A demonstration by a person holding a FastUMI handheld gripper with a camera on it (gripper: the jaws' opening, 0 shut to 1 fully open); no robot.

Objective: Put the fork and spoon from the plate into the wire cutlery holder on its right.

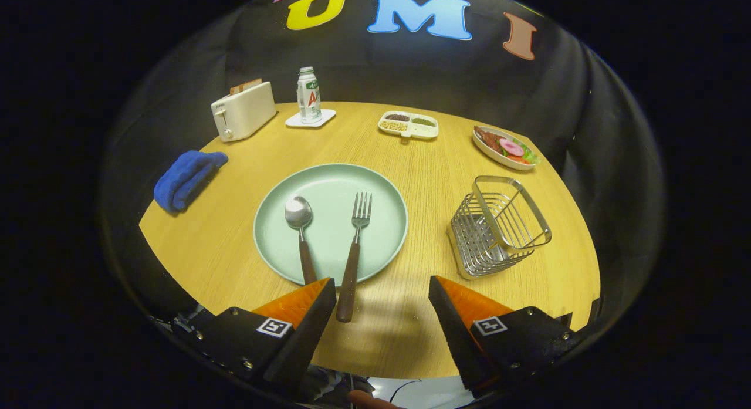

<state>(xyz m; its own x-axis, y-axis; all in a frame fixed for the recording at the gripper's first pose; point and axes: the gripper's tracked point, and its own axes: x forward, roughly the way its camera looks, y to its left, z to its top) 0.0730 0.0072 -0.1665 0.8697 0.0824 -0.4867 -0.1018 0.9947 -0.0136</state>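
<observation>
Nearest the camera, the gripper (pixel 381 291) hangs above the front edge of the wooden surface (pixel 223 250), its fingers (pixel 311 303) spread wide and holding nothing. Just ahead, the fork (pixel 354 253) lies with its dark handle reaching off the plate (pixel 384 221) toward the gap between the fingers; the spoon (pixel 301 233) lies beside it to the left, its handle end hidden behind the left finger. Right of the plate stands the wire cutlery holder (pixel 499 227) — empty, as far as can be seen. Judged from this layout, no part of the task is done: both utensils remain to be lifted and dropped in — the fork looks the readier first pick.
</observation>
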